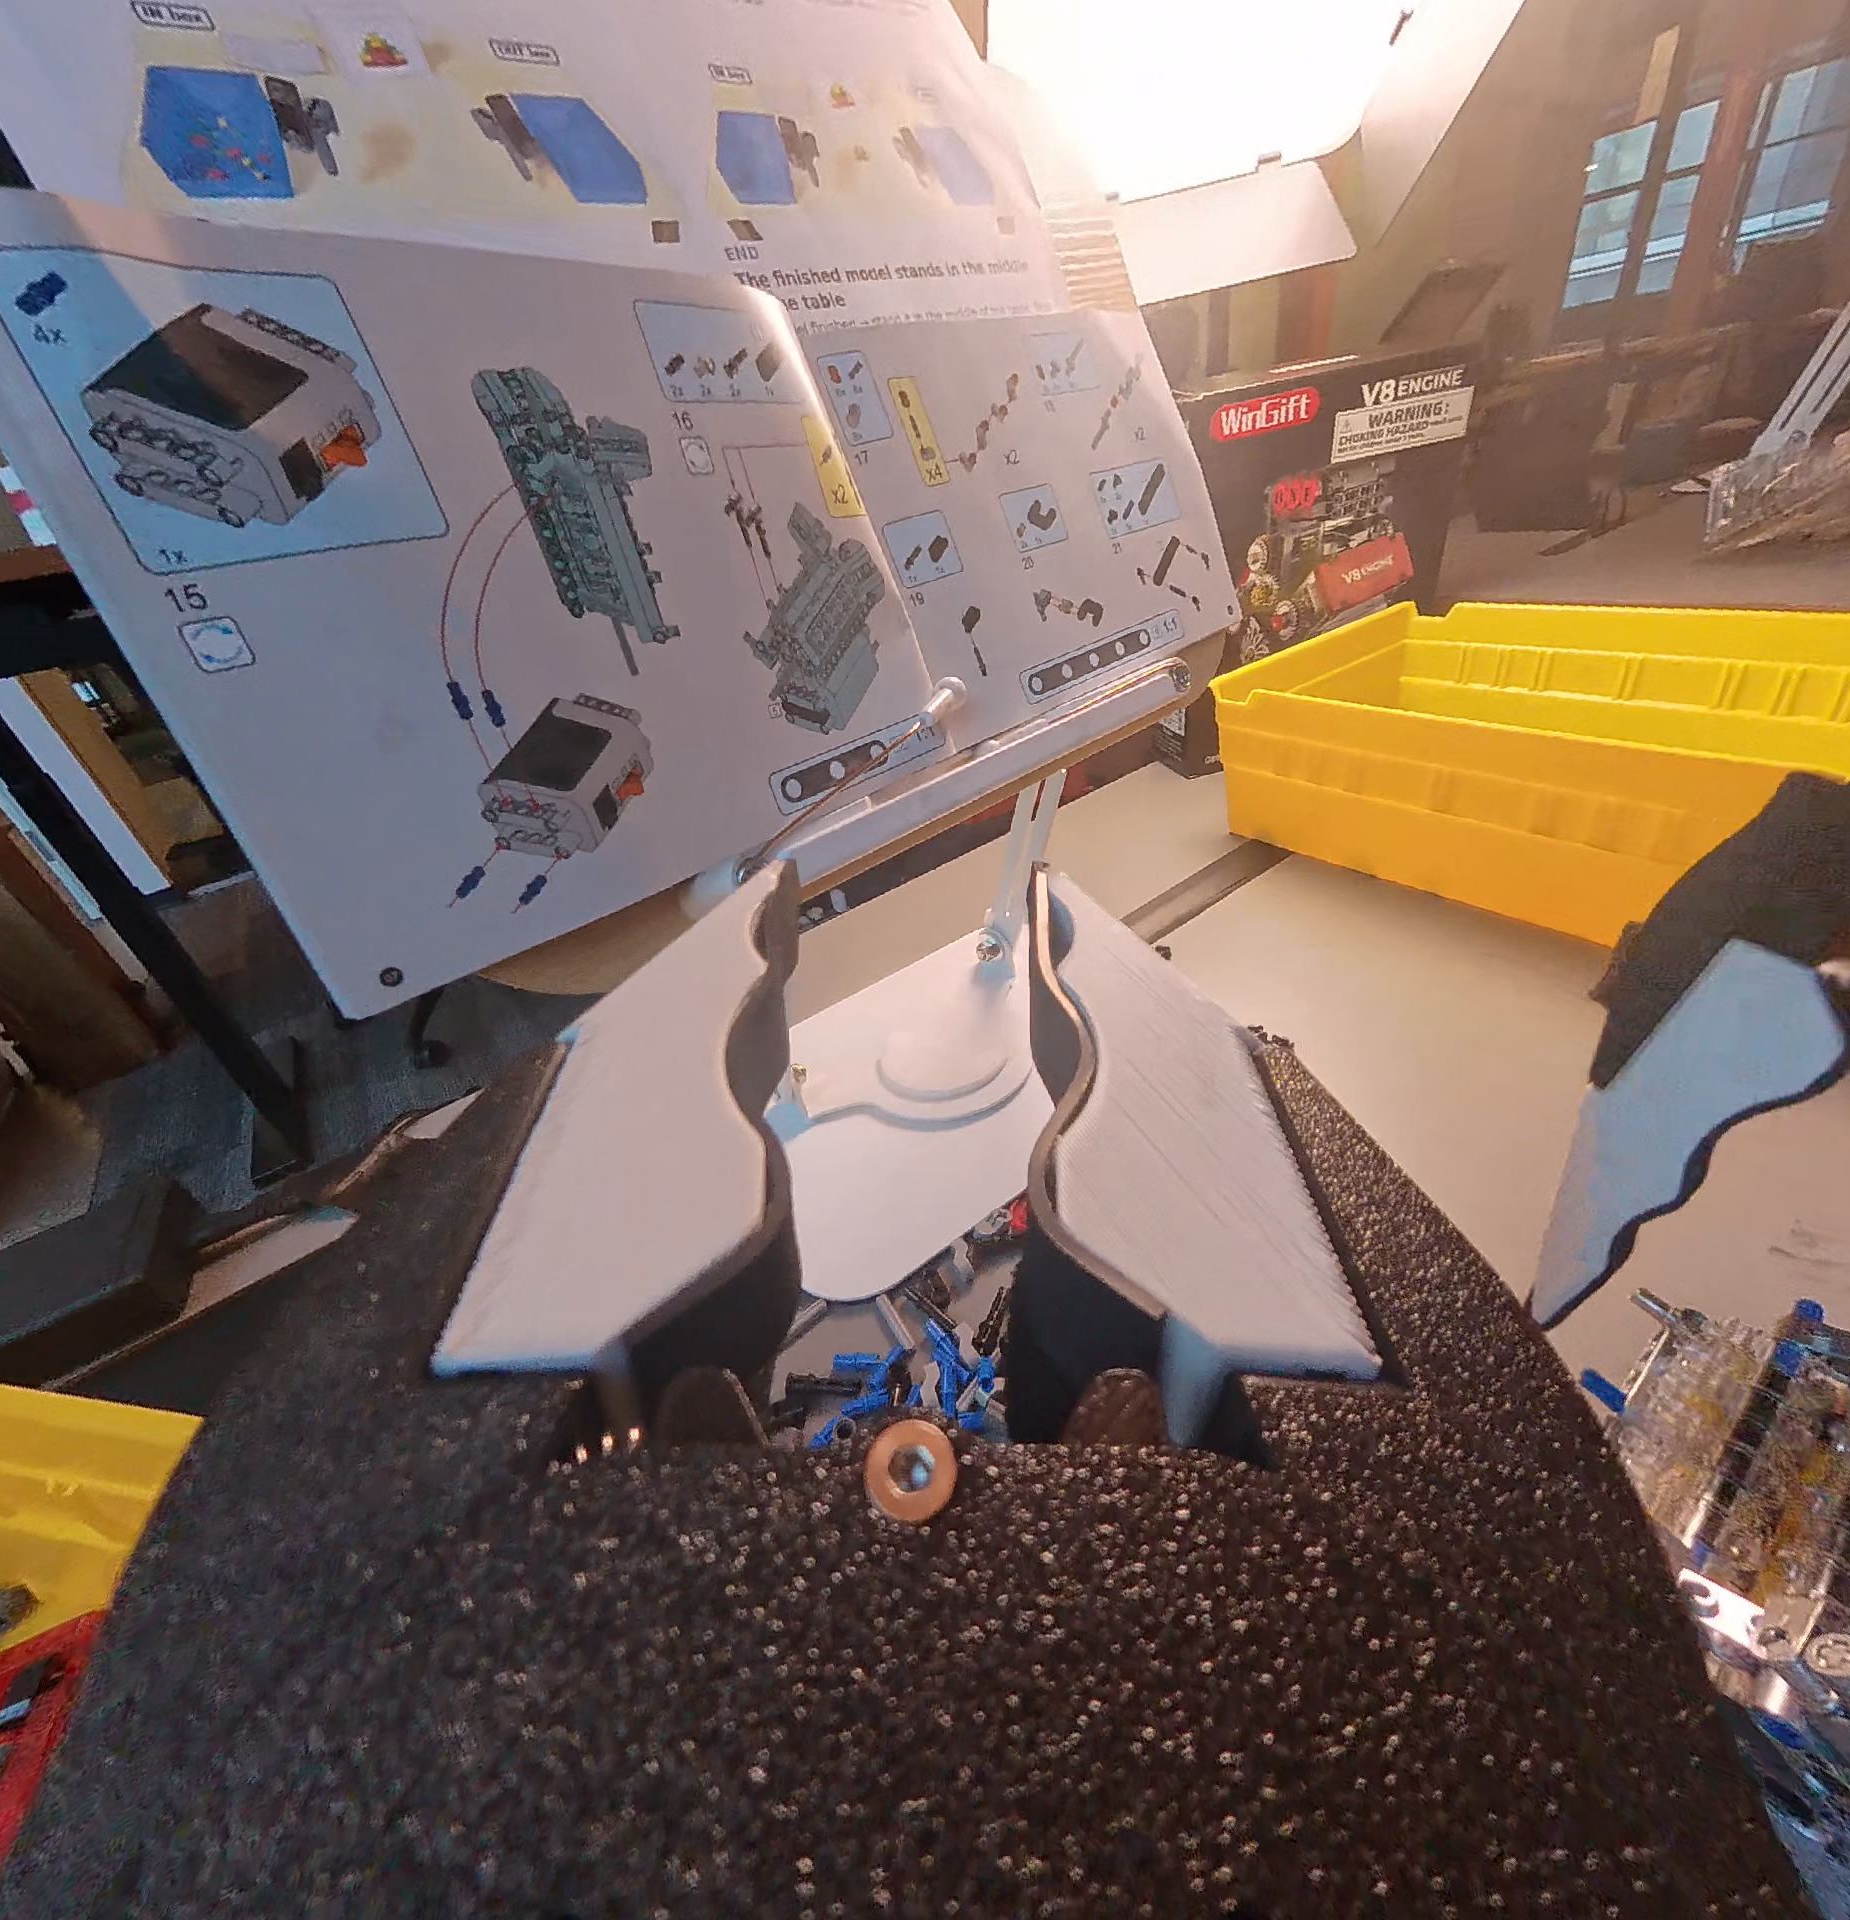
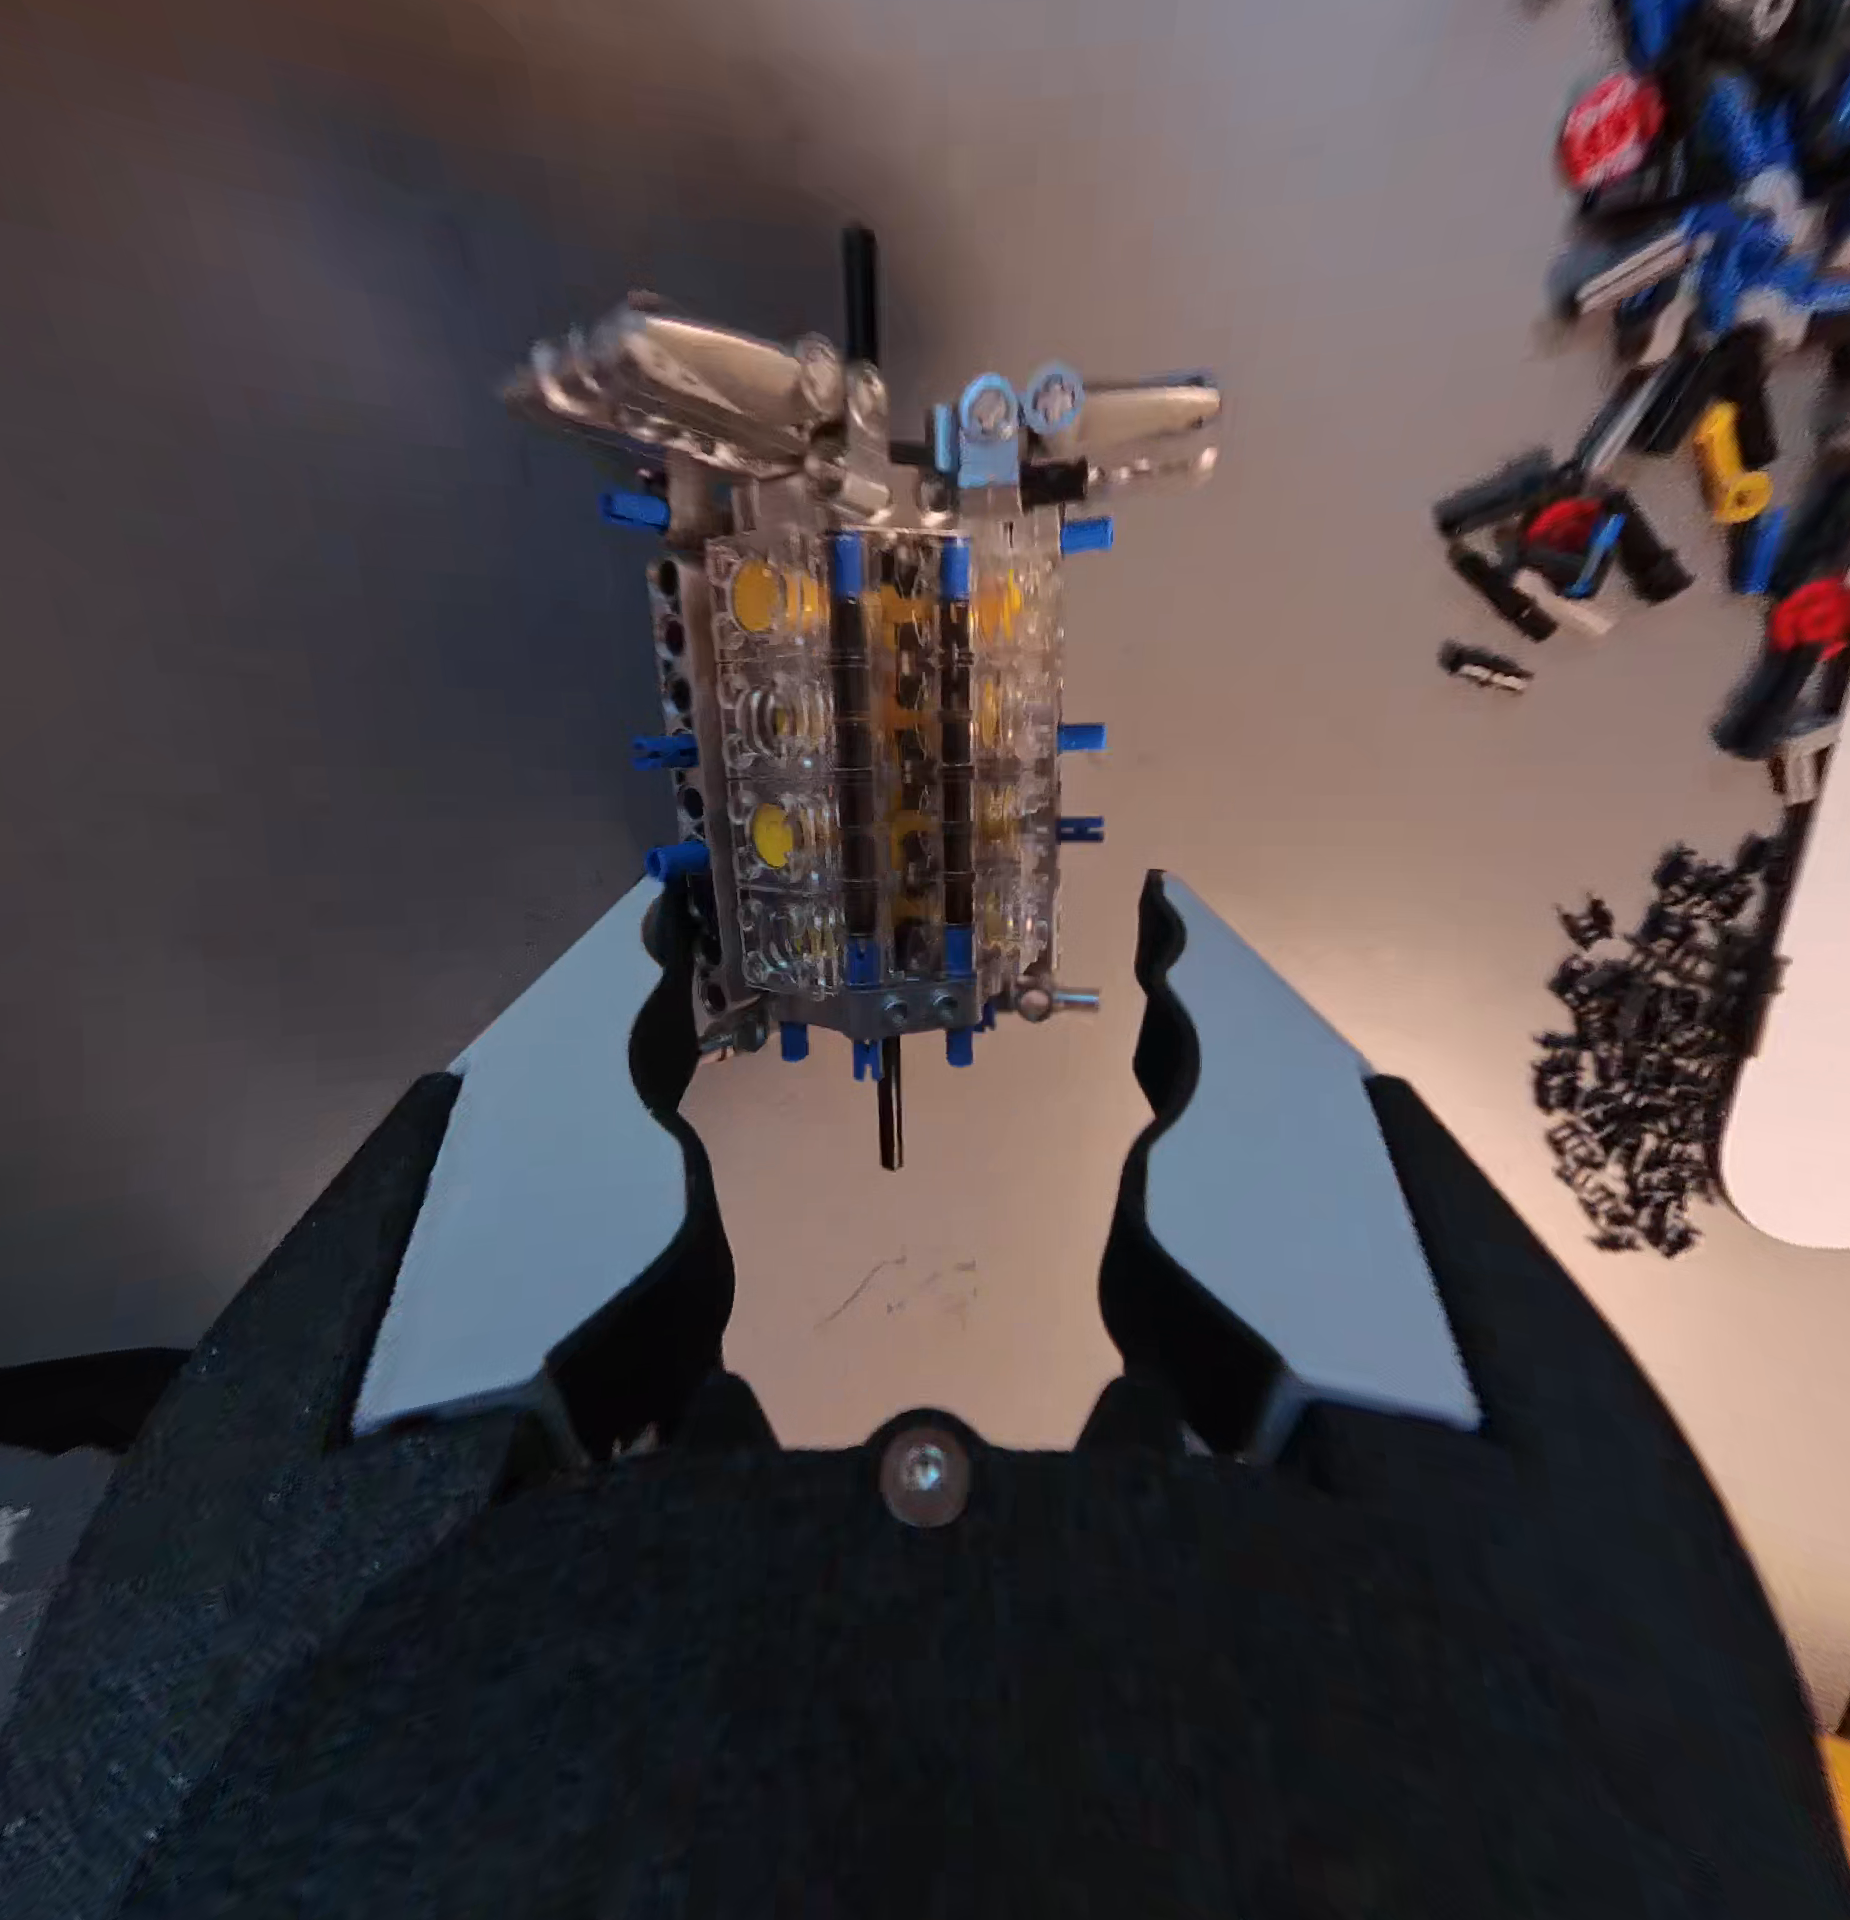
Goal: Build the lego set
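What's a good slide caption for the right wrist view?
Open right gripper poised at the near end of a part-built brick engine model, loose parts scattered alongside.

Warm indoor light, wide-angle views bent at the edges.
Blown-out lamp glare (image 1: 1181, 73) top centre; scattered bricks (image 2: 1731, 312) motion-blurred; counter (image 2: 277, 520) shadowed left.

Left gripper (image 1: 913, 914): I hold it raised and pointing forward, its two fingers parted with a clear gap, nothing between them.
Left fingers (image 1: 651, 1122): grey outside, with black wavy pads inside.
Right gripper (image 2: 905, 914): I point it downward, jaws spread wide, gripping nothing.
Right fingers (image 2: 1285, 1164): same grey plates with black wavy pads.
Right gripper seen from left wrist view: one finger shows at the right edge.
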A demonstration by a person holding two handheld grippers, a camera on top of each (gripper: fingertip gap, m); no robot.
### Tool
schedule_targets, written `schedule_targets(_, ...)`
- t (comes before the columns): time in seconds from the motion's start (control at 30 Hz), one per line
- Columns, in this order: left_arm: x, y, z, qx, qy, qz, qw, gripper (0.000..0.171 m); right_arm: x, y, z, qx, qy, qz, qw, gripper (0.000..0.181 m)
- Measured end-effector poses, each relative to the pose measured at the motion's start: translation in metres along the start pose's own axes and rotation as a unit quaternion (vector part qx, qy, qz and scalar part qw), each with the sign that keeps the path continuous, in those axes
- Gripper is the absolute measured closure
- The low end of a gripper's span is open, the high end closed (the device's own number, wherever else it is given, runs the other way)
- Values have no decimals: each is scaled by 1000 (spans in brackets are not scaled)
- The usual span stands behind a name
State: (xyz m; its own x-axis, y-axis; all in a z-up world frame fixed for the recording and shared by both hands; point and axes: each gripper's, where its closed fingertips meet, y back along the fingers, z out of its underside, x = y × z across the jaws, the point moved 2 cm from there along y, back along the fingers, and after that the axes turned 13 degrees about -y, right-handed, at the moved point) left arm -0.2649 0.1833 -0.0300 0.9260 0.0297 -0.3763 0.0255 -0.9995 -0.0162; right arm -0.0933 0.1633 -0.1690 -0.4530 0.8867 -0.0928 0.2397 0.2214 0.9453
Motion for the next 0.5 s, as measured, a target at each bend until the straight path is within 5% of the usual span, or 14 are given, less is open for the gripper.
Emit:
schedule_targets(0.27,-14,14,-23,12,-18,-2,1000,132,14,-1,20,-15,-94,15,995,108)
schedule_targets(0.5,-14,13,-20,13,8,9,1000,133,-9,11,50,-69,-103,36,992,94)
